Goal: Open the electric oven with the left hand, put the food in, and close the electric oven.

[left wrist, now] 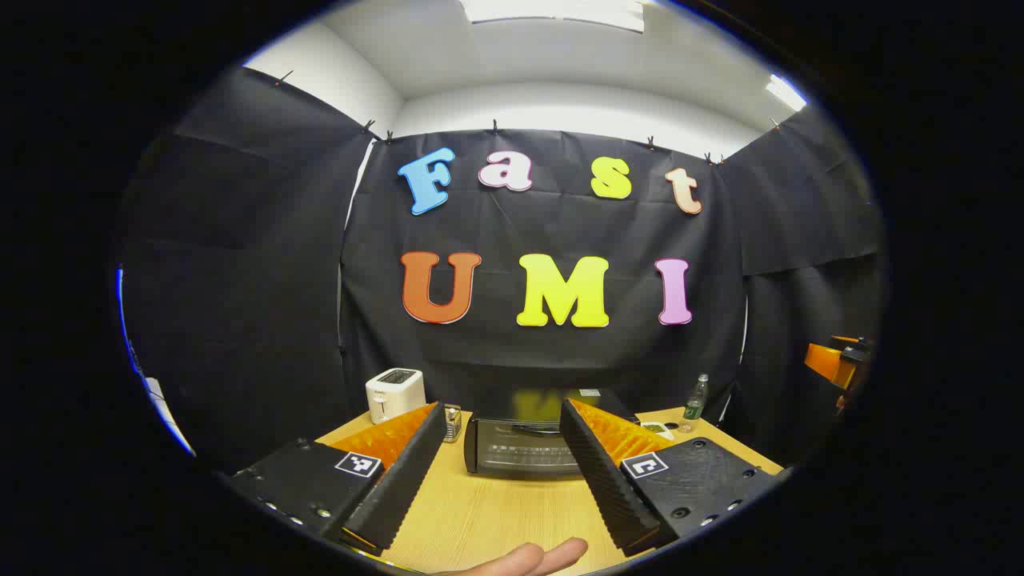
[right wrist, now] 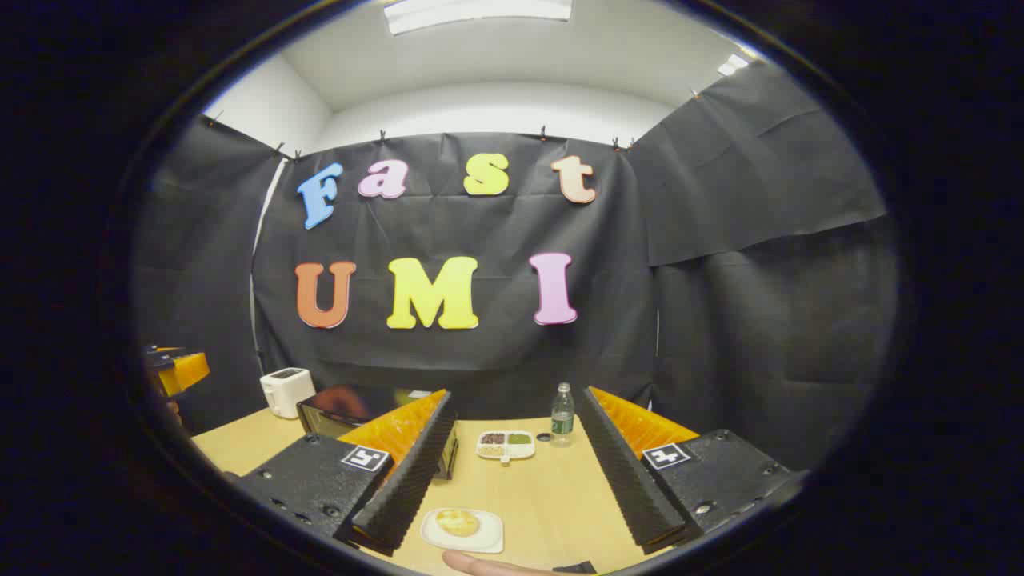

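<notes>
Left gripper hangs above the near edge of the wooden table, jaws spread wide, nothing between them. Electric oven sits dead ahead at the far middle of the table, door shut, its long axis running left-right across the gripper's line; a straight forward reach looks enough to meet the door's top edge. Left gripper is clearly the nearer one to it.

Right gripper is likewise wide open and empty. The food, a pale bun on a white plate, lies just below and between its fingers, near side; the oven is off to its left.
</notes>
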`<state>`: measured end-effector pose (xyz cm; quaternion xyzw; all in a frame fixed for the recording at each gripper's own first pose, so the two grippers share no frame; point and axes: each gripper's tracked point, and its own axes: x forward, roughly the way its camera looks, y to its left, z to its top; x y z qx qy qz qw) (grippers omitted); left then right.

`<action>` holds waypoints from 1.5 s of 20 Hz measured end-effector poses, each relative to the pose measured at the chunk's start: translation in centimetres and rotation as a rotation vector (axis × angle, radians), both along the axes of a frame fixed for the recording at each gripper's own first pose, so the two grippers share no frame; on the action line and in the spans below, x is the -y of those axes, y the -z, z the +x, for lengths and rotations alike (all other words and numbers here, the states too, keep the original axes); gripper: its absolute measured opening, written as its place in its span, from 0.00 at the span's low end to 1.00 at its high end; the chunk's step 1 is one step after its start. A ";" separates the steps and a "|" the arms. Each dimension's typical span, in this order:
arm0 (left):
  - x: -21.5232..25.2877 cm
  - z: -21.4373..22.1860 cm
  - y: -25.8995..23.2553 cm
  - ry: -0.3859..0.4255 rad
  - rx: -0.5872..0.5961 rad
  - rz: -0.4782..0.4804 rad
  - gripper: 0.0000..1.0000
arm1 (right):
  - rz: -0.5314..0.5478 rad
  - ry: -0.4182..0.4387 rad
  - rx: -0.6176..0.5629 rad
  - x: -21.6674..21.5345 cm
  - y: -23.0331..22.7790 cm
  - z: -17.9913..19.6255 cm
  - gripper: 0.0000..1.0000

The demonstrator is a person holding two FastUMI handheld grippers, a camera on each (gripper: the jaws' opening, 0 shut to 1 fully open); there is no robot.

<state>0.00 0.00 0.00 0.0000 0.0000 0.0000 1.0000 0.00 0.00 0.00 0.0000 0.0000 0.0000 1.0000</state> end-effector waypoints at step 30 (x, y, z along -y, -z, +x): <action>6.8 18.2 7.2 0.111 -0.181 0.051 0.94 | -0.012 -0.030 0.073 0.7 -0.5 0.6 0.97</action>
